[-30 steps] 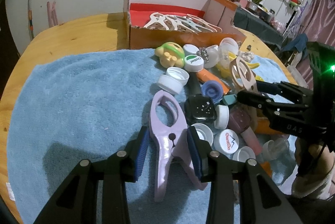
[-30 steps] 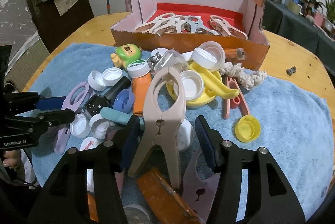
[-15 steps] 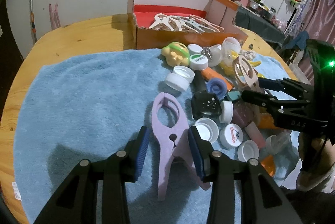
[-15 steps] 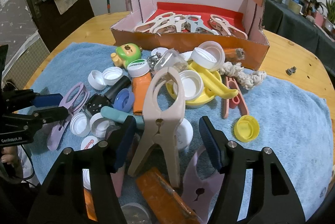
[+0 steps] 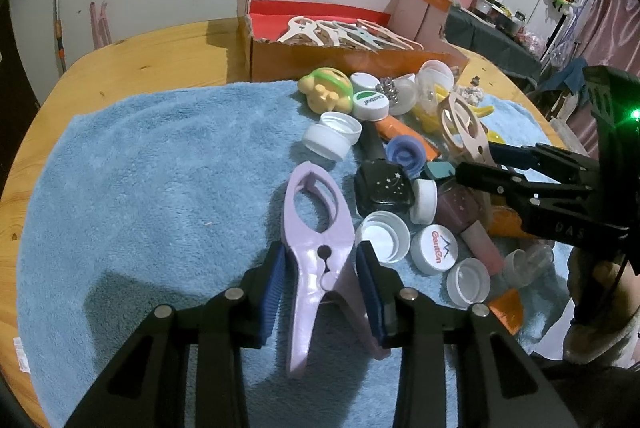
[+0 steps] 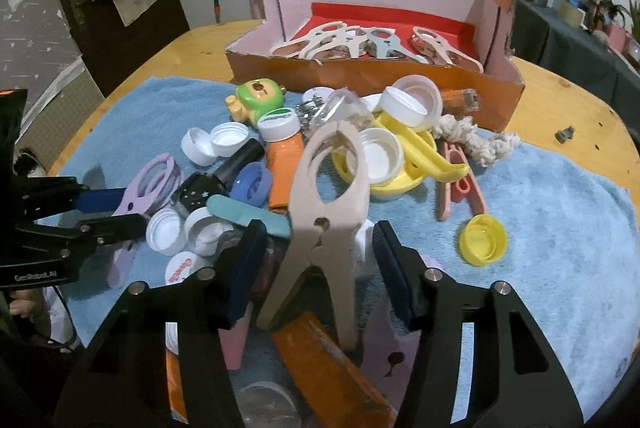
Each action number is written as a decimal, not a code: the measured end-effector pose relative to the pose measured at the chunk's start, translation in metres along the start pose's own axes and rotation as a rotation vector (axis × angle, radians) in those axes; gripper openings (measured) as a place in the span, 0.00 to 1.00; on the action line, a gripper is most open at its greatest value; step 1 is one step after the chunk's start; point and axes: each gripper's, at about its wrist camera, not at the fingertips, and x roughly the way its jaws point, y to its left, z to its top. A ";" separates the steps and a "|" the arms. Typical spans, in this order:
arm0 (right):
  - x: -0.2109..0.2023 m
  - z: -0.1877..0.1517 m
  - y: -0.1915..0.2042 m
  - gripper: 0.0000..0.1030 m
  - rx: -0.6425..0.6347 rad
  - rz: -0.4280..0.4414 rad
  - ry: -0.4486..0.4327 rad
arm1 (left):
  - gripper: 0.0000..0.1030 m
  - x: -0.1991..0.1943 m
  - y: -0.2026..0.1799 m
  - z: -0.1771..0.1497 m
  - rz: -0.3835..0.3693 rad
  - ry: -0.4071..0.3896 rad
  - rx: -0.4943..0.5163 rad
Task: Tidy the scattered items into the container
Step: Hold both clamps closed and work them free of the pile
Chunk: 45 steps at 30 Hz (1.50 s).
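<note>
A lilac clothes peg [image 5: 316, 240] lies on the blue towel [image 5: 160, 188]. My left gripper [image 5: 320, 268] has its blue pads on both sides of the peg's hinge, shut on it. A beige peg [image 6: 328, 204] stands tilted on the pile. My right gripper [image 6: 320, 260] is open around it, with gaps on both sides. The orange cardboard box [image 6: 360, 84] with a red floor holds several pale pegs [image 6: 360, 42] at the back of the table; it also shows in the left wrist view [image 5: 340, 56].
A pile of white bottle caps [image 5: 436, 248], a yellow cap [image 6: 482, 240], a yellow scoop [image 6: 420, 156], an orange tube [image 6: 286, 164], a green toy [image 6: 256, 98], a rope knot [image 6: 476, 140] and a pink peg [image 6: 460, 184] lie on the towel. The round wooden table [image 5: 140, 60] edges the towel.
My left gripper has closed in on the lilac peg. My right gripper has opened wider around the beige peg.
</note>
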 end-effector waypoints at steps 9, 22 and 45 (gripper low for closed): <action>-0.004 -0.001 -0.002 0.52 0.017 0.009 -0.005 | 0.37 0.000 0.000 0.000 -0.003 0.001 -0.001; 0.002 0.001 0.005 0.37 -0.039 -0.025 0.012 | 0.34 -0.001 -0.003 0.000 0.003 -0.009 -0.001; -0.008 0.011 0.003 0.32 -0.048 -0.010 -0.006 | 0.33 -0.011 0.001 0.006 0.012 -0.045 -0.026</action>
